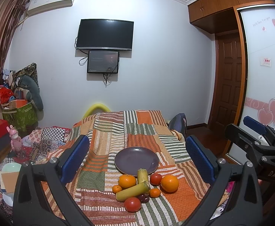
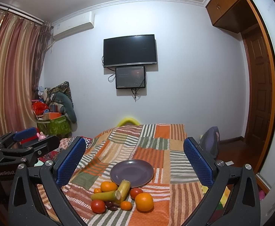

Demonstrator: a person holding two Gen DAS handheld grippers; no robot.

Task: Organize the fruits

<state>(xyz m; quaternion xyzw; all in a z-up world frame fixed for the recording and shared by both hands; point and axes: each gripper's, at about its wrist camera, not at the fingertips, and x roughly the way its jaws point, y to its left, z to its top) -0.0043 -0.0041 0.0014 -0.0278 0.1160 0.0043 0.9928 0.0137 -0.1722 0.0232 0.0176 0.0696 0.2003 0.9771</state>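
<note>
A purple plate (image 1: 136, 160) (image 2: 131, 172) lies empty on the patchwork cloth. Just in front of it sits a pile of fruit: two large oranges (image 1: 169, 183) (image 2: 144, 201), small mandarins (image 1: 154, 192), two tomatoes (image 1: 132, 204) (image 2: 98, 206), two yellow-green sugarcane pieces (image 1: 132, 190) (image 2: 122, 190) and dark grapes (image 1: 144, 198). My left gripper (image 1: 137, 160) is open and empty, above and behind the fruit. My right gripper (image 2: 134, 165) is open and empty too. Each gripper shows at the edge of the other's view (image 1: 254, 131) (image 2: 30, 137).
The striped cloth (image 1: 107, 131) covers a table with edges falling off left and right. Clutter, boxes and a pink toy (image 1: 16, 141) lie at the left. A bag (image 2: 211, 139) and a wooden door (image 1: 229, 86) are at the right. A TV (image 1: 105, 34) hangs on the far wall.
</note>
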